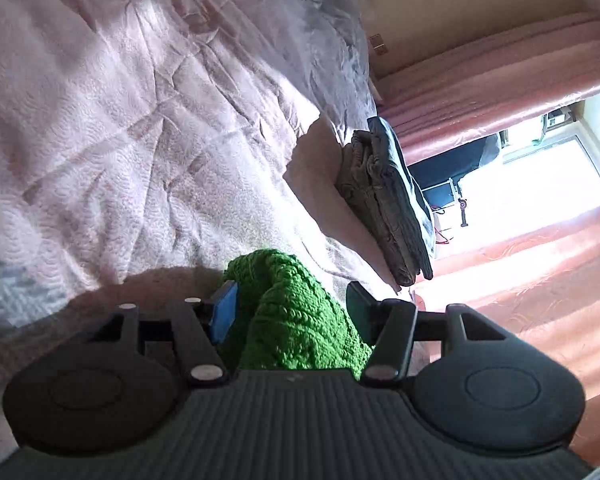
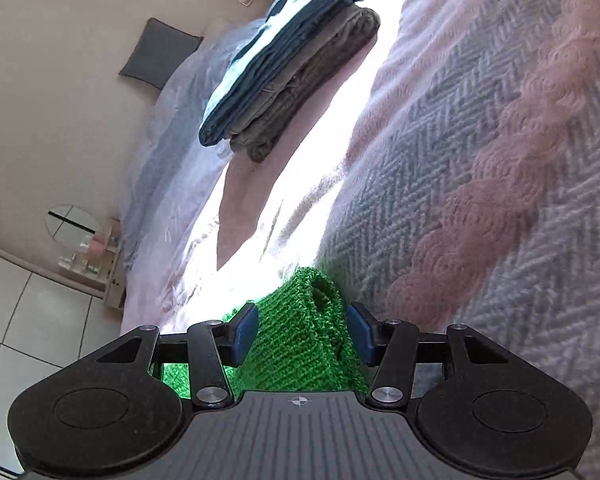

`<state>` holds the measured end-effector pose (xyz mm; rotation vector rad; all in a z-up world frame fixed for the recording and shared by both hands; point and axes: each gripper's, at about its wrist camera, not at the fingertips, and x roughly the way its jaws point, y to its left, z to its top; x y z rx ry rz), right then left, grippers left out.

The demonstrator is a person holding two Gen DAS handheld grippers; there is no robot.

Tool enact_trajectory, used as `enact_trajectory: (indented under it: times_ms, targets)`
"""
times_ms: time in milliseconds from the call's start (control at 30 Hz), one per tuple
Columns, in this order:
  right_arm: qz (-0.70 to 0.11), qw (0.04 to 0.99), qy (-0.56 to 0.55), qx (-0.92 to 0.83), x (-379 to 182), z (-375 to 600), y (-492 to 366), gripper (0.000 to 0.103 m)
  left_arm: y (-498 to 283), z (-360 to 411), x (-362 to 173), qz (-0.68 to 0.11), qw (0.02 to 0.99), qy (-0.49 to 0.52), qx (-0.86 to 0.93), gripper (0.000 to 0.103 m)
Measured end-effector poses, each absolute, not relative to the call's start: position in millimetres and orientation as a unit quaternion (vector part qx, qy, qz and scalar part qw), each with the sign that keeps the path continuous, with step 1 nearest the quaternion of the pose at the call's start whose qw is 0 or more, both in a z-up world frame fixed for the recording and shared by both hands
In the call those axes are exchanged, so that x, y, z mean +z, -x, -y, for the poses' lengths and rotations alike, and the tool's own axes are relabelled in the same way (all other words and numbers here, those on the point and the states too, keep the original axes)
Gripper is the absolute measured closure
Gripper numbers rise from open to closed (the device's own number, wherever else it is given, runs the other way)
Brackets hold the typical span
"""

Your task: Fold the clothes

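Green knitwear (image 1: 296,312) sits bunched between the fingers of the left gripper (image 1: 290,312) and right gripper (image 2: 302,334), each gripping it, near the folded stack (image 2: 288,64) on the bedspread (image 1: 120,120).

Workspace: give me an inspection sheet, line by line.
Surface: bed with pink quilted bedspread, wrinkled, partly sunlit.
Job's things: green knit garment lies between both claws' fingers; folded stack of grey and dark blue clothes rests on the bed, apart from it.
Clutter: grey cushion at the far end of the bed.
Grippers: left claw and right claw each have the knit between the fingers; grip cannot be judged.
Cables: nothing seen.
Surroundings: pink curtains, bright window, round mirror, tiled floor.
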<state>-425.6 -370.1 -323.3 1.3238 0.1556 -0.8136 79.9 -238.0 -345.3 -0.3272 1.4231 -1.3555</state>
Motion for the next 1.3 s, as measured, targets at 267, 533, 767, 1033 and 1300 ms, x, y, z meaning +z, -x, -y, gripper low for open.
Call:
enact_trajectory:
  times_ms: [267, 533, 767, 1033, 1300]
  targets:
    - [-0.058, 0.774, -0.502, -0.382, -321, 370, 414, 0.096, -59, 223, -342, -0.421, 0.561, 0.124, -0.702, 0.095]
    - [-0.143, 0.787, -0.385, -0.461, -314, 350, 384, 0.072, -25, 239, -331, -0.392, 0.657, -0.056, -0.641, 0.081]
    - [-0.155, 0.836, -0.275, -0.449, -269, 332, 352, 0.052, -29, 229, -297, -0.367, 0.667, -0.026, -0.647, 0.083]
    - [-0.298, 0.829, -0.153, -0.448, -338, 328, 282, 0.054, 6, 241, -352, -0.339, 0.683, -0.133, -0.634, 0.096]
    - [-0.265, 0.836, -0.152, -0.456, -310, 296, 314, 0.054, 11, 189, -319, -0.317, 0.697, -0.11, -0.634, 0.096]
